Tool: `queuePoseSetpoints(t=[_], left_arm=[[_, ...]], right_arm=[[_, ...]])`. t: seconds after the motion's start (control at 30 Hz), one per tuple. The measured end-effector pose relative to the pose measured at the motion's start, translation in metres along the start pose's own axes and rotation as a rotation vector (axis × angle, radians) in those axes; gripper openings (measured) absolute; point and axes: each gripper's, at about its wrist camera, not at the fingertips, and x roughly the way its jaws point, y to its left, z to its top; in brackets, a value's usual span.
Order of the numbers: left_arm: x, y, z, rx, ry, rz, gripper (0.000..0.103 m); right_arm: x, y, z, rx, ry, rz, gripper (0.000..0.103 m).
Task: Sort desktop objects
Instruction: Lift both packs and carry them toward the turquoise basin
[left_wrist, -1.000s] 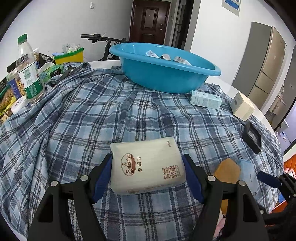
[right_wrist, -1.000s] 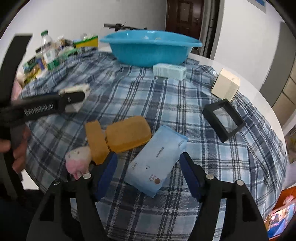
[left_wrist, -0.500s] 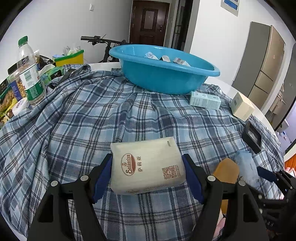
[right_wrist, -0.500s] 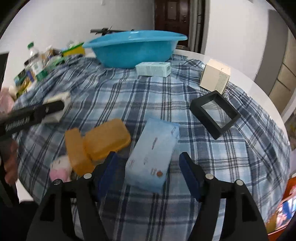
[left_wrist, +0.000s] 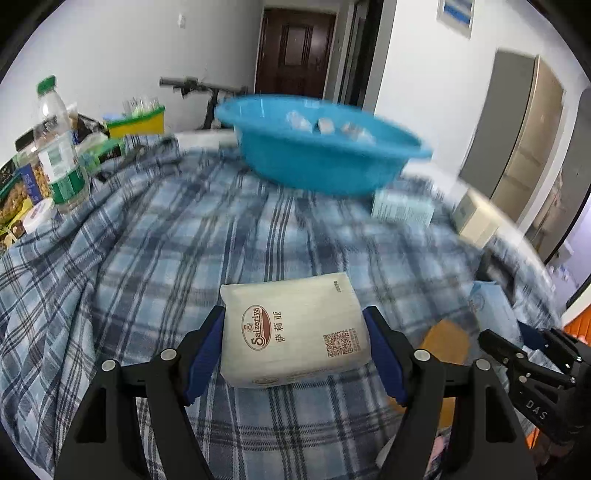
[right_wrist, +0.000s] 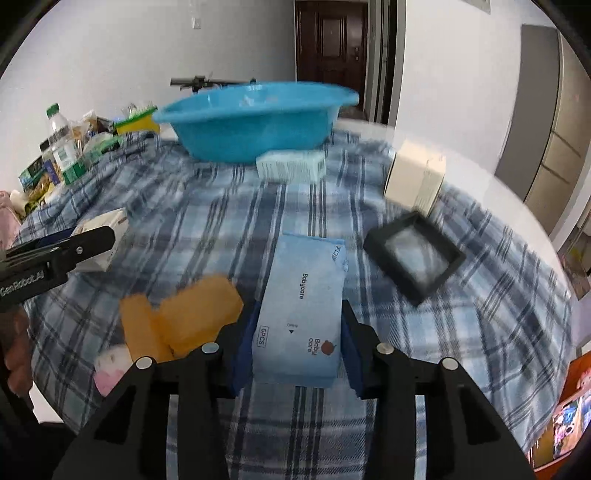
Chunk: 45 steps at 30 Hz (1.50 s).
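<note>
A white Saizeriya tissue pack (left_wrist: 291, 325) sits between the blue pads of my left gripper (left_wrist: 293, 343), which is shut on its two sides just over the plaid cloth (left_wrist: 166, 251). In the right wrist view, a light blue Babycare wipes pack (right_wrist: 303, 295) lies lengthwise between the fingers of my right gripper (right_wrist: 298, 336). Its jaws are closing and the pads touch the pack's sides. The blue basin (right_wrist: 251, 133) stands at the far side of the table and holds several small packets. My left gripper also shows at the left edge (right_wrist: 55, 251).
Near the basin lie a pale green box (right_wrist: 291, 166) and a cream box (right_wrist: 413, 181). A black square frame (right_wrist: 413, 254) lies right of the wipes. An orange case (right_wrist: 184, 317) and a pink toy (right_wrist: 110, 369) lie left. A bottle (left_wrist: 59, 155) and snack packs crowd the far left.
The right gripper's jaws have narrowed onto the wipes pack, which now lies straight between them. The left gripper still holds the tissue pack and has barely shifted.
</note>
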Motion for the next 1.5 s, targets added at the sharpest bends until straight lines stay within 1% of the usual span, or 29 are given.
queuePoseSetpoints(t=[0.07, 0.13, 0.23, 0.4, 0.5, 0.57, 0.63, 0.83, 1.07, 1.17, 1.23, 1.43, 1.47, 1.5], left_arm=[[-0.013, -0.002, 0.005, 0.019, -0.073, 0.024, 0.076], [-0.023, -0.005, 0.01, 0.035, -0.126, 0.038, 0.076], [-0.039, -0.01, 0.022, 0.051, -0.192, 0.029, 0.076], [-0.069, -0.018, 0.045, 0.071, -0.296, 0.036, 0.076], [-0.095, -0.02, 0.055, 0.071, -0.369, 0.044, 0.076], [-0.109, -0.022, 0.058, 0.075, -0.4, 0.052, 0.076], [-0.121, -0.023, 0.059, 0.087, -0.413, 0.059, 0.076], [-0.136, -0.02, 0.061, 0.068, -0.433, 0.055, 0.076], [-0.124, -0.017, 0.066, 0.073, -0.411, 0.06, 0.076], [-0.112, -0.011, 0.082, 0.068, -0.418, 0.091, 0.076], [-0.107, -0.008, 0.096, 0.067, -0.421, 0.081, 0.076], [-0.094, -0.006, 0.13, 0.067, -0.469, 0.112, 0.076], [-0.089, -0.004, 0.136, 0.062, -0.471, 0.129, 0.076], [-0.081, -0.001, 0.143, 0.051, -0.457, 0.132, 0.076]], right_arm=[[-0.009, 0.002, 0.01, -0.009, -0.051, -0.016, 0.04], [-0.019, 0.006, 0.02, -0.025, -0.108, -0.024, 0.04], [-0.038, 0.013, 0.036, -0.045, -0.191, -0.028, 0.04], [-0.075, 0.023, 0.064, -0.054, -0.324, -0.003, 0.04], [-0.099, 0.026, 0.074, -0.057, -0.395, 0.009, 0.04], [-0.114, 0.029, 0.076, -0.062, -0.435, 0.014, 0.04], [-0.128, 0.031, 0.075, -0.066, -0.463, 0.023, 0.04], [-0.142, 0.043, 0.077, -0.097, -0.489, 0.051, 0.04], [-0.123, 0.052, 0.092, -0.103, -0.454, 0.095, 0.04], [-0.111, 0.053, 0.107, -0.107, -0.444, 0.102, 0.04], [-0.104, 0.056, 0.119, -0.114, -0.45, 0.101, 0.04], [-0.077, 0.067, 0.153, -0.133, -0.452, 0.057, 0.04], [-0.072, 0.069, 0.158, -0.131, -0.446, 0.055, 0.04], [-0.067, 0.07, 0.163, -0.128, -0.44, 0.057, 0.04]])
